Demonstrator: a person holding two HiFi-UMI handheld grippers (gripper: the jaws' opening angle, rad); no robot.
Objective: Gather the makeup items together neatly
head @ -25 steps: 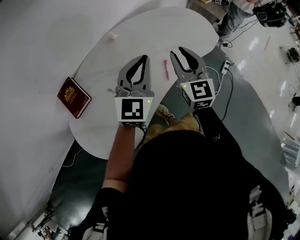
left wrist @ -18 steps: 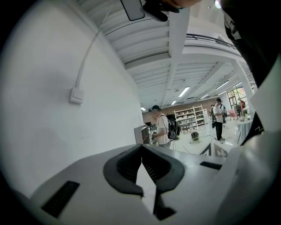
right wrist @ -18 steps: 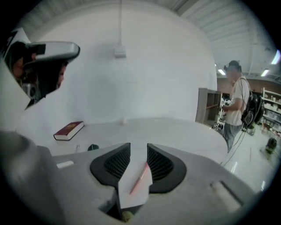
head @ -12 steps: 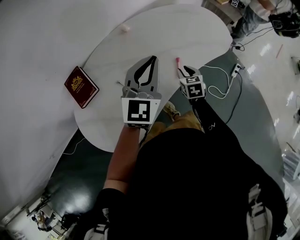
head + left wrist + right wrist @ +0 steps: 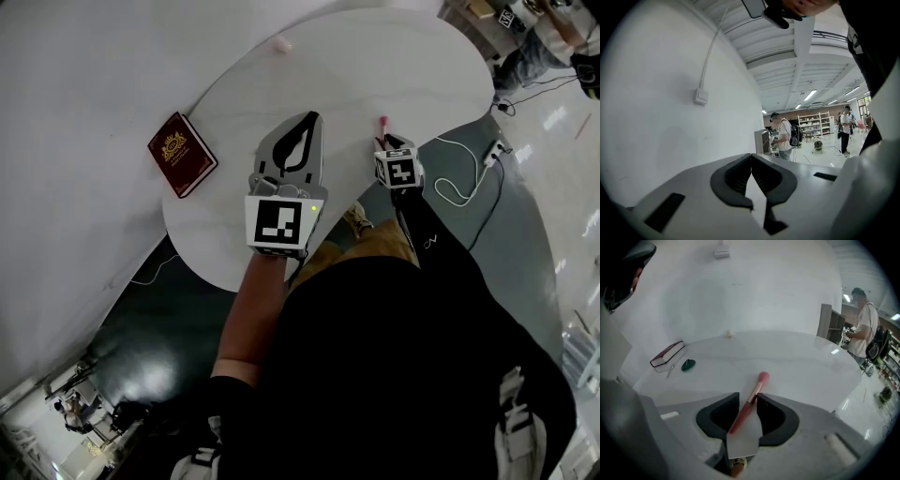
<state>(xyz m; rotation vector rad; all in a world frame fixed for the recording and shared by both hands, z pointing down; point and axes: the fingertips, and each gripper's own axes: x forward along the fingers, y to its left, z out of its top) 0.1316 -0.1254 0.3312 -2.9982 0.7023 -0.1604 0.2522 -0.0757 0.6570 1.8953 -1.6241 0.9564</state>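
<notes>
Nearest, held the right gripper point(image 5: 748, 395) angled down at the white table point(image 5: 801, 357), with two jaws parted and clamped on nothing. Found one pink makeup brush point(image 5: 760, 380) lying on the tabletop in the gap between those jaws, handle running back under them, rounded head poking out just past the tips; could not tell whether the right-hand tip grazed the handle. Held the left gripper point(image 5: 312, 116) level, to the left of the right one, with two jaws pressed together at the tips and nothing between.

Farther out from the right gripper, off to its left, counted one green teardrop sponge point(image 5: 687, 364), one thin pale stick point(image 5: 670, 370) just beside the sponge, and one dark red book point(image 5: 667, 354) right behind both. Beyond those, near the table's far edge by the wall, made out one small whitish item point(image 5: 729, 333), too small to identify. Farthest off, ahead of the left gripper, saw two people: one person with a backpack point(image 5: 783, 136) and a second person point(image 5: 844, 131) to the right.
</notes>
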